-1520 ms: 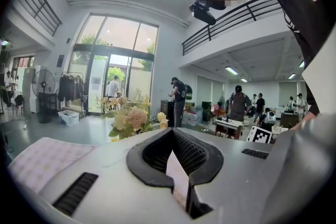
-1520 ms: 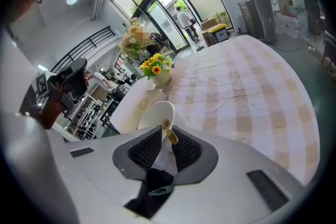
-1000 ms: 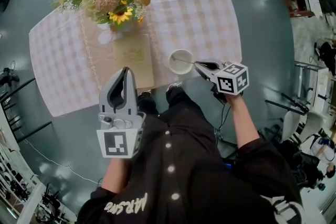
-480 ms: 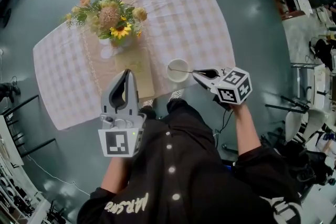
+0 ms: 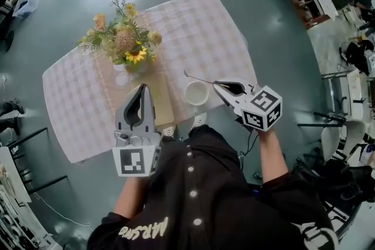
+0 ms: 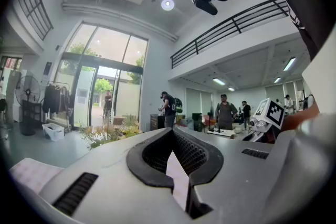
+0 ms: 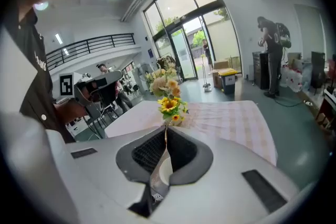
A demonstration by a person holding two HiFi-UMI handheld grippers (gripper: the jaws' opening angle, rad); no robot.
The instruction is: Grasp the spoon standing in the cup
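Note:
A white cup point(image 5: 197, 92) stands near the front edge of the checked table point(image 5: 193, 26). My right gripper point(image 5: 217, 84) is just right of the cup, shut on the handle of a thin metal spoon point(image 5: 198, 77). The spoon sticks out leftward over the cup's far rim, its bowl end clear of the cup. In the right gripper view the spoon point(image 7: 159, 170) runs up between the closed jaws of the right gripper point(image 7: 166, 129). My left gripper point(image 5: 140, 89) hangs at the table's front edge left of the cup, shut and holding nothing; the left gripper point(image 6: 170, 131) points out into the hall.
A vase of yellow and peach flowers point(image 5: 124, 43) stands on a beige runner point(image 5: 110, 76) at the table's middle left, with a tan book point(image 5: 159, 96) in front of it. Grey floor surrounds the table. People and furniture point(image 6: 226, 113) stand far off.
The right gripper has lifted the spoon: its bowl end was down inside the cup and now points out above the cup's far rim. The left gripper has held still.

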